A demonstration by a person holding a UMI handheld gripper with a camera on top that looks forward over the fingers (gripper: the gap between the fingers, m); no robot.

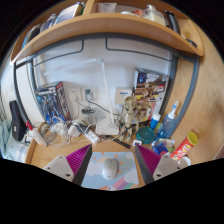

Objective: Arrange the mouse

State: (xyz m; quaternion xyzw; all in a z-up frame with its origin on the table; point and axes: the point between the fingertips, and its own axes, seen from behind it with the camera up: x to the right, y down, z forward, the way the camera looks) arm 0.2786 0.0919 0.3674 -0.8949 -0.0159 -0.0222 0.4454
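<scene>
A white mouse (109,168) lies on a light blue mouse mat (124,164) with a pastel rainbow pattern, on a wooden desk. My gripper (111,162) is above the mat with its fingers wide apart. The magenta pads (79,158) stand at the mat's left and right sides. The mouse lies between the fingers with a clear gap on each side and rests on the mat.
Beyond the mat the desk is crowded: tangled cables (62,128), a small figurine (130,112), blue bottles (152,130), packets (183,150) at the right, books (55,100) at the left. A curved wooden shelf (110,28) runs overhead.
</scene>
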